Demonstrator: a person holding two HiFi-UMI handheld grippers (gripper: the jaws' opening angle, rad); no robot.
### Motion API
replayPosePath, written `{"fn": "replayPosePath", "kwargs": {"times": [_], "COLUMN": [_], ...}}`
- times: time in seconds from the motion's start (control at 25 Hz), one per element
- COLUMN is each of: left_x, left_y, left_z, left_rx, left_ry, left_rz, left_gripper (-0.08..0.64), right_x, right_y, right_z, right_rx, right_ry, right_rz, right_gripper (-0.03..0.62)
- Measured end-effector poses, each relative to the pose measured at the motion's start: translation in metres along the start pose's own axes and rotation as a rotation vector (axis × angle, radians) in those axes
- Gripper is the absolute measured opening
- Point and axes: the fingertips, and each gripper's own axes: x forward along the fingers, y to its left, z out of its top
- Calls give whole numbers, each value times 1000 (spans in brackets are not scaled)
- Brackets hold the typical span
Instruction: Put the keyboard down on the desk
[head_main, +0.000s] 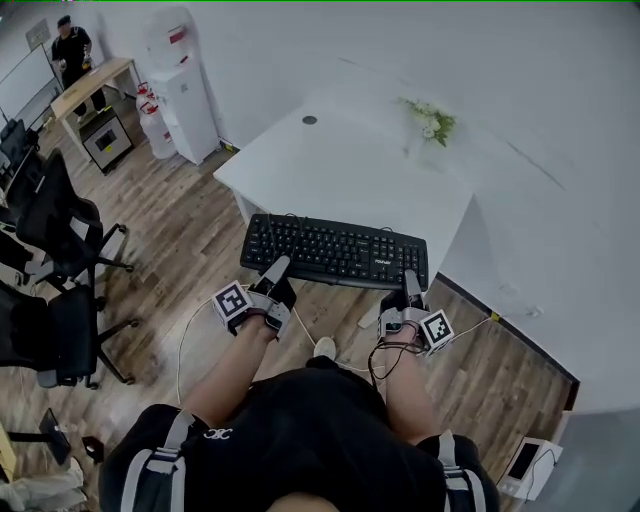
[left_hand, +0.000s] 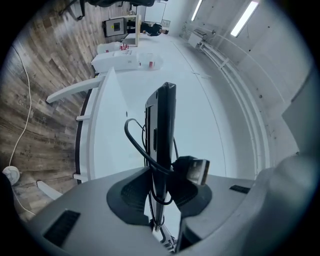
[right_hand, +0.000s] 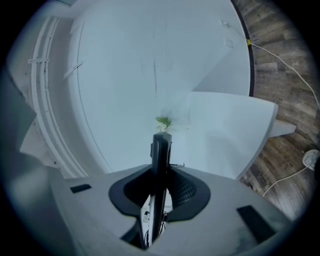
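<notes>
A black keyboard (head_main: 335, 252) hangs level over the near edge of the white desk (head_main: 340, 160); whether it touches the top I cannot tell. My left gripper (head_main: 272, 272) is shut on its near left edge, and my right gripper (head_main: 411, 285) is shut on its near right edge. In the left gripper view the keyboard (left_hand: 161, 125) stands edge-on between the jaws of the left gripper (left_hand: 159, 200), with its cable looped there and the USB plug (left_hand: 197, 170) dangling beside it. The right gripper view shows the keyboard's thin edge (right_hand: 161, 155) clamped in the right gripper (right_hand: 157, 200).
A small plant (head_main: 432, 122) stands at the desk's far right, and a cable hole (head_main: 309, 120) lies at its far left. A water dispenser (head_main: 185, 95) stands by the wall, and office chairs (head_main: 55, 230) are on the left. A person (head_main: 72, 50) is by a distant wooden table.
</notes>
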Motion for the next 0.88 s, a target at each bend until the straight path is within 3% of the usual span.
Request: {"fn": "replayPosePath", "kwargs": {"times": [0.4, 0.68, 0.88], "left_x": [130, 183, 204], "left_y": [34, 54, 68], "left_z": [15, 9, -3], "left_rx": [-20, 3, -31], "left_ry": [43, 107, 140], "left_rz": [64, 130, 153], "left_gripper": [91, 92, 92], "right_x": [97, 122, 119], "right_y": [-32, -55, -72], "right_z": [66, 102, 124], "right_rx": [44, 65, 32], "right_ry": [-45, -100, -142], "right_rz": [-51, -88, -139], "right_gripper": [75, 77, 81]}}
